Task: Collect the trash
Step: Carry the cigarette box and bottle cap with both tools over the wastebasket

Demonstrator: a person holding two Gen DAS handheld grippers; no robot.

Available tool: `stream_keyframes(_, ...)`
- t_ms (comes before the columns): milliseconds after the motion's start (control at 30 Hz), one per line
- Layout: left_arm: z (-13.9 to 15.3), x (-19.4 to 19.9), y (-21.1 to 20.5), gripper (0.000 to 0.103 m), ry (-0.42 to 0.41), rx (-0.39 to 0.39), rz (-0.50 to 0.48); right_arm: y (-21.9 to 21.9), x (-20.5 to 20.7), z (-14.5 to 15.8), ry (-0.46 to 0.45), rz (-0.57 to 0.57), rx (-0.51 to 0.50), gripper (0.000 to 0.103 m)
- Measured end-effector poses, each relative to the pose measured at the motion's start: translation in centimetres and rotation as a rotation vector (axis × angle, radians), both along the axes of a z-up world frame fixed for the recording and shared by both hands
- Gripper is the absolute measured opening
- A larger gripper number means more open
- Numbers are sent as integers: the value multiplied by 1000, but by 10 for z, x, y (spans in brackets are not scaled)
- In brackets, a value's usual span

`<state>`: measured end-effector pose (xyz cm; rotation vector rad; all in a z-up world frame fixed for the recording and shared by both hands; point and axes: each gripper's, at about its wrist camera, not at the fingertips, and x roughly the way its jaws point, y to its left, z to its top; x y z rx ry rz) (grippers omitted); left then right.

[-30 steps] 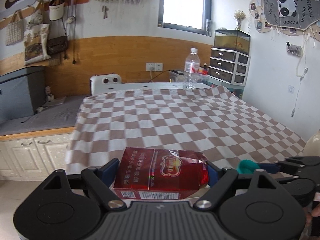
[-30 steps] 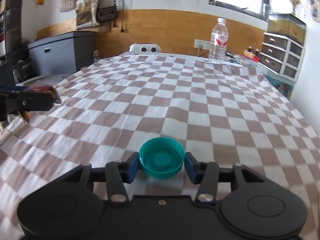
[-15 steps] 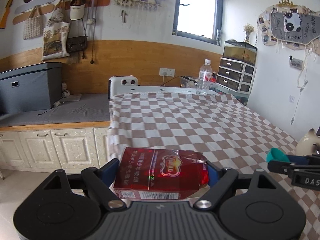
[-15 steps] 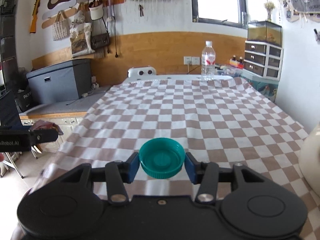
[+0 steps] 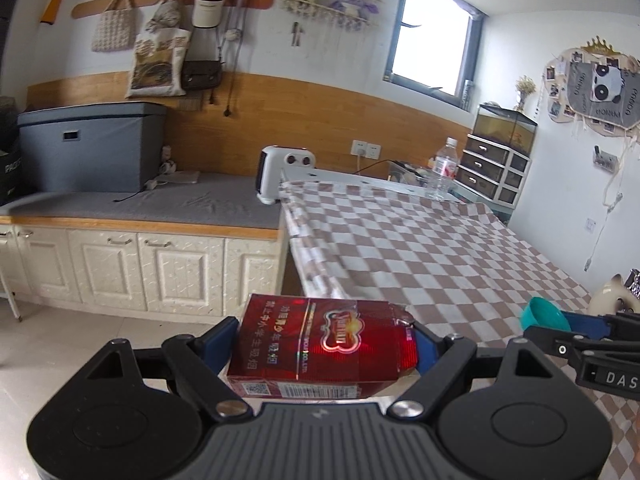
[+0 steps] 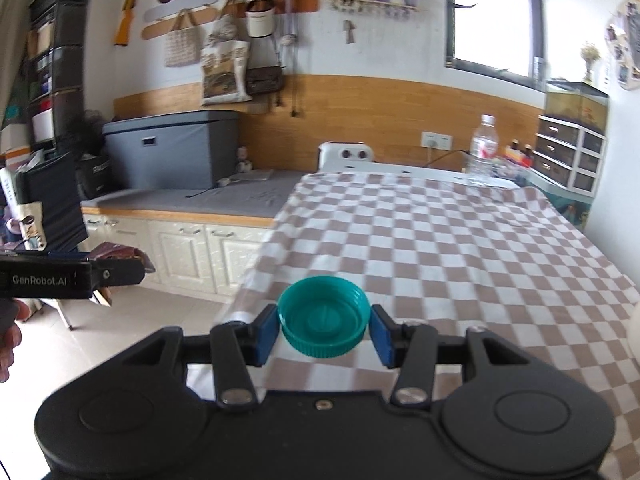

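1. At the near left corner of the checked counter [image 5: 420,248], both grippers hang in the air with a load each; no bin or bag shows in either view
2. Left gripper [image 5: 322,350]: fingers clamped on the short ends of a red cigarette pack [image 5: 320,344], held flat, its torn top corner toward the right finger. The pack sits off the counter edge, above the tiled floor [image 5: 100,332]
3. Right gripper [image 6: 323,330]: fingers clamped on the ribbed rim of a teal bottle cap [image 6: 323,326], hollow side facing the camera, above the counter's near left edge
4. Risks, as judged:
   - The cap is round and hard and is gripped on two narrow contacts only; a jolt could pop it out to roll along the counter or off to the floor
   - The pack looks opened and soft; a harder squeeze may buckle it and let it twist out
   - The two grippers ride near each other; a turn toward a bin could knock them together
5. View differences:
   - The left wrist view shows the cap side-on at far right
   - The right wrist view shows the left gripper from the side, with what is probably the pack's dark red end, blurred
   - A clear bottle [image 6: 483,148] stands at the counter's far end; whether it counts as trash cannot be told
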<state>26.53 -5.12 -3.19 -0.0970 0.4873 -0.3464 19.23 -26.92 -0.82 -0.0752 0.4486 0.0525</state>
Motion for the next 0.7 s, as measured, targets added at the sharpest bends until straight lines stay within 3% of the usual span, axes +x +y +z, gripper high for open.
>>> stream_keyframes(433, -17, -1, 87, 86, 33, 22, 110, 108, 21, -8, 59, 157, 14, 50)
stream_keyframes(700, -62, 25, 129, 86, 157, 22, 182, 170, 71, -33, 197, 260, 52, 50)
